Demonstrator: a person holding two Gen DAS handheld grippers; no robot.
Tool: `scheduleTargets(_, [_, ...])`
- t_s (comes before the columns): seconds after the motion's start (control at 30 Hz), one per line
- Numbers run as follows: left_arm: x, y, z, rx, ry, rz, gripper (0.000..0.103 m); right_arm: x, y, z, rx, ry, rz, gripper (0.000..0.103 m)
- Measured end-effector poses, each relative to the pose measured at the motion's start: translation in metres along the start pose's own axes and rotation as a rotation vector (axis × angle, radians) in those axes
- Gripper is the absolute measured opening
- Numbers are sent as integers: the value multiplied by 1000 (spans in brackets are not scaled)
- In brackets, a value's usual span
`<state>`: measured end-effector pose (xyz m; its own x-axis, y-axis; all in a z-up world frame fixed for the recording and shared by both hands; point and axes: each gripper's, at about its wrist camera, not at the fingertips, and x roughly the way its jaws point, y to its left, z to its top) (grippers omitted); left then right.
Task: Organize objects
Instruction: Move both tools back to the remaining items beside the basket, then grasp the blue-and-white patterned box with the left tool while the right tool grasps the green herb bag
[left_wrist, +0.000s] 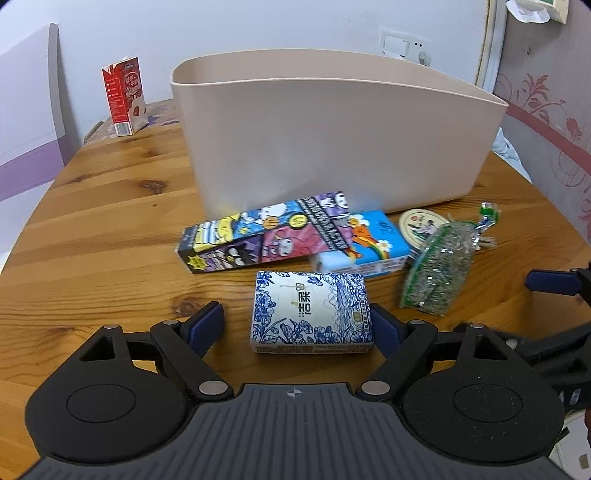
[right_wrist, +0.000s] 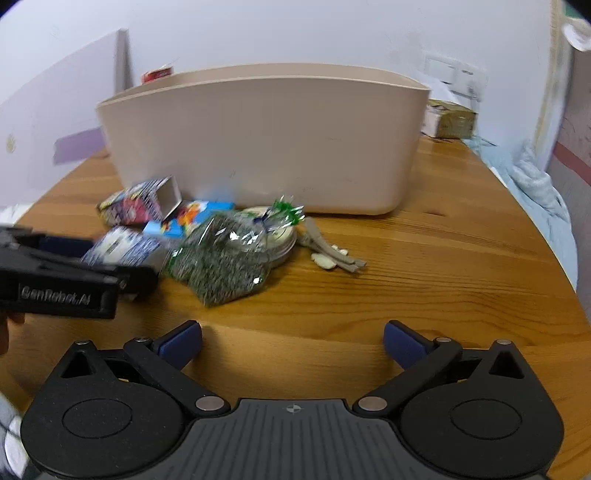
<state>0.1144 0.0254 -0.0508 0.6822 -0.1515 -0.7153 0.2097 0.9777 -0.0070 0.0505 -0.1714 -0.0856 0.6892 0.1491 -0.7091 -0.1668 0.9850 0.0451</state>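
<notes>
Two grippers work this table: the left gripper (left_wrist: 297, 325) has its fingers spread wide around the blue-and-white tissue pack (left_wrist: 311, 311), one pad seemingly touching its right side, the other apart — the right gripper (right_wrist: 291, 341) hovers wide and empty. The pack lies flat toward the table's near edge, before the beige bin (left_wrist: 332, 129), long axis crosswise between the fingers. Likely light and soft — squeeze its short ends gently.

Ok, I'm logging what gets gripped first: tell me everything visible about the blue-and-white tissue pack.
The tissue pack is a small rectangular block in glossy white wrap with blue floral print and dark characters on top. It lies flat on the wooden table, near the cartoon box, between the open left gripper fingers; the right finger looks to be at its edge. It looks sealed and undented.
</notes>
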Motion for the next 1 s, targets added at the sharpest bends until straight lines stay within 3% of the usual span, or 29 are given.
scheduleTargets(0.07, [1,4,1,12,3,3,86,3,2,3,2,10,-14,103])
scheduleTargets(0.33, [3,18,4,34,17,-20,86,11,18,8,-105,-6,73,101])
scheduleTargets(0.57, [6,30,10,37,25,-17,80,18,29,17,-119,-42,83,80])
scheduleTargets(0.67, [4,32,11,22,21,-2,64,18,32,19,-113,-60,76,60])
scheduleTargets(0.73, [3,35,13,-5,26,5,64,17,34,20,-112,-64,73,48])
scheduleTargets(0.77, [2,36,12,-13,26,5,64,16,34,19,-111,-66,78,34])
scheduleTargets(0.8, [1,36,12,-18,28,6,64,14,34,19,-110,-65,78,30])
scheduleTargets(1.0, [-18,31,11,-20,-5,1,64,-3,27,13,-110,-80,90,29])
